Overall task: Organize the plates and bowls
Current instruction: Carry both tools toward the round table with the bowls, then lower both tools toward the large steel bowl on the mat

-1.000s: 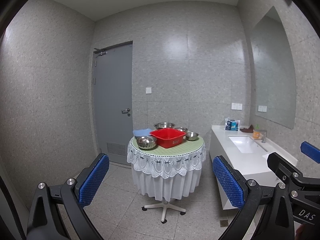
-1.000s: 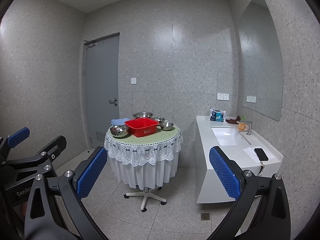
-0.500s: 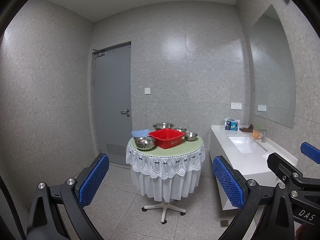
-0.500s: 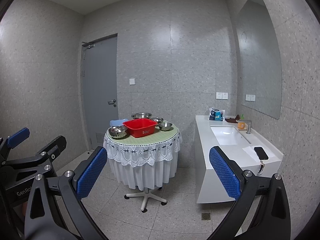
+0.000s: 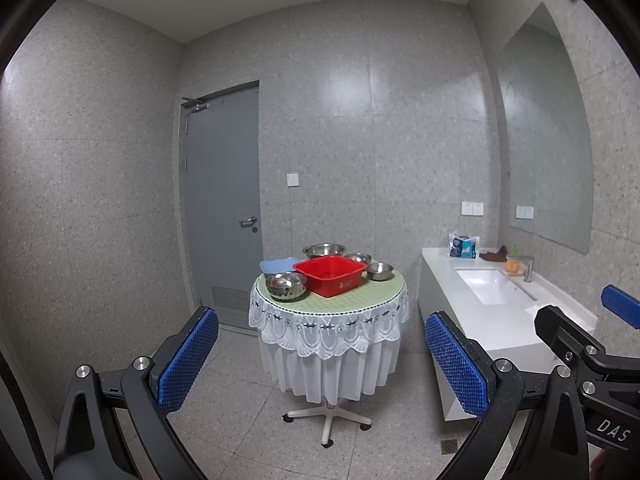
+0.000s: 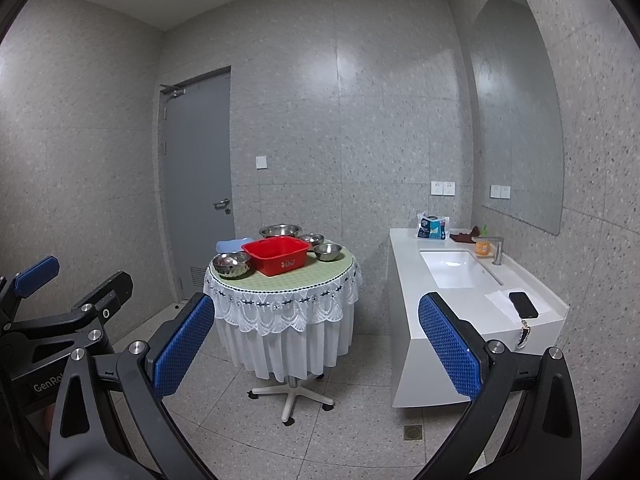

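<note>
Across the room stands a round table (image 5: 384, 286) with a green top and white lace skirt. On it sit a red plastic basin (image 5: 330, 275), a fluted steel bowl (image 5: 285, 286) at front left, a large steel bowl (image 5: 324, 249) at the back, two small steel bowls (image 5: 379, 270) on the right, and a pale blue plate (image 5: 276, 266). The same table (image 6: 340, 268) and red basin (image 6: 276, 259) show in the right wrist view. My left gripper (image 5: 320, 354) and right gripper (image 6: 312, 338) are both open, empty, and far short of the table.
A white vanity counter (image 6: 472, 304) with a sink (image 6: 456, 274) runs along the right wall; a phone (image 6: 523, 305), a tissue pack (image 6: 432, 227) and an orange cup (image 6: 483, 246) lie on it. A grey door (image 5: 222, 204) is behind the table. A floor drain (image 6: 412, 432) sits nearby.
Both views have tilted slightly, so the table sits a little lower and nearer the centre. Nothing on the table has moved, and both grippers stay open.
</note>
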Action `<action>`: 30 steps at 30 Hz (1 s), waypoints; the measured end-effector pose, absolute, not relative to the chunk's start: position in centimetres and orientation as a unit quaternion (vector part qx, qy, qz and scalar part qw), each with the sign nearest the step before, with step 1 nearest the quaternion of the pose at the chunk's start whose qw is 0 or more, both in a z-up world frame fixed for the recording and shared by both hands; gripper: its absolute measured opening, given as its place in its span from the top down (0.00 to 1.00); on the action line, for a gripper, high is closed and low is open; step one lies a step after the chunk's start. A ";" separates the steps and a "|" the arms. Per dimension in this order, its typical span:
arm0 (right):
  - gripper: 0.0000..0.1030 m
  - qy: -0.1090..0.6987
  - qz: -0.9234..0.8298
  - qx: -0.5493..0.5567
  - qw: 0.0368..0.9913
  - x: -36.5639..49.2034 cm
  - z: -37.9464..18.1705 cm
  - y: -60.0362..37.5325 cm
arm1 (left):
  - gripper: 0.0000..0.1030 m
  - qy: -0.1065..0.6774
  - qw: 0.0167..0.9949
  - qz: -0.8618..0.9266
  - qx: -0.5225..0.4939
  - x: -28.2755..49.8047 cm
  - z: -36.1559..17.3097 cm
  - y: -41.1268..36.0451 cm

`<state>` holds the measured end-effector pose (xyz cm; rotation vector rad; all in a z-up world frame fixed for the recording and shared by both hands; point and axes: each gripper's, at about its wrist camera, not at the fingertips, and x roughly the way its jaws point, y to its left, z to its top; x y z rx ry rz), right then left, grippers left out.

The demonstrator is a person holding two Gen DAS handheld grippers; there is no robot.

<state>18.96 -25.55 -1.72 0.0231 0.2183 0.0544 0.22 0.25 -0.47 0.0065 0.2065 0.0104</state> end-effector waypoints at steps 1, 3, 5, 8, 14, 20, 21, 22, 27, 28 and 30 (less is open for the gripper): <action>0.00 0.110 0.028 0.012 0.993 19.2 -1.6 -25.7 | 0.01 0.104 0.995 0.006 0.004 0.3 -0.4 0.1; 0.00 0.113 0.029 0.014 0.993 19.5 -1.5 -25.7 | 0.01 0.106 0.994 0.006 0.006 0.5 -0.2 0.1; 0.00 0.114 0.028 0.014 0.993 20.1 -1.3 -25.9 | 0.01 0.108 0.994 0.004 0.006 0.8 0.0 0.1; 0.00 0.119 0.027 0.018 0.992 21.1 -1.3 -26.0 | 0.01 0.111 0.994 0.006 0.009 1.4 0.3 -0.1; 0.00 0.136 0.020 0.024 0.990 23.8 -1.3 -26.7 | 0.01 0.124 0.992 0.001 0.015 3.9 0.7 -0.5; 0.00 0.151 0.013 0.029 0.988 27.5 -1.9 -26.5 | 0.01 0.138 0.990 -0.005 0.015 7.6 0.9 0.4; 0.00 0.153 0.012 0.030 0.988 28.1 -2.1 -26.4 | 0.01 0.141 0.990 -0.005 0.015 8.5 0.9 0.7; 0.00 0.156 0.012 0.031 0.987 29.0 -2.2 -26.2 | 0.01 0.144 0.989 -0.004 0.015 9.4 0.9 1.0; 0.00 0.167 0.013 0.031 0.985 34.0 -2.3 -24.5 | 0.01 0.154 0.988 -0.008 0.012 15.6 1.9 2.8; 0.00 0.166 0.010 0.031 0.986 35.5 -2.3 -23.9 | 0.01 0.155 0.988 -0.009 0.011 17.0 2.0 3.3; 0.00 0.168 0.007 0.032 0.985 37.6 -2.4 -23.2 | 0.01 0.157 0.987 -0.012 0.011 19.9 2.3 4.3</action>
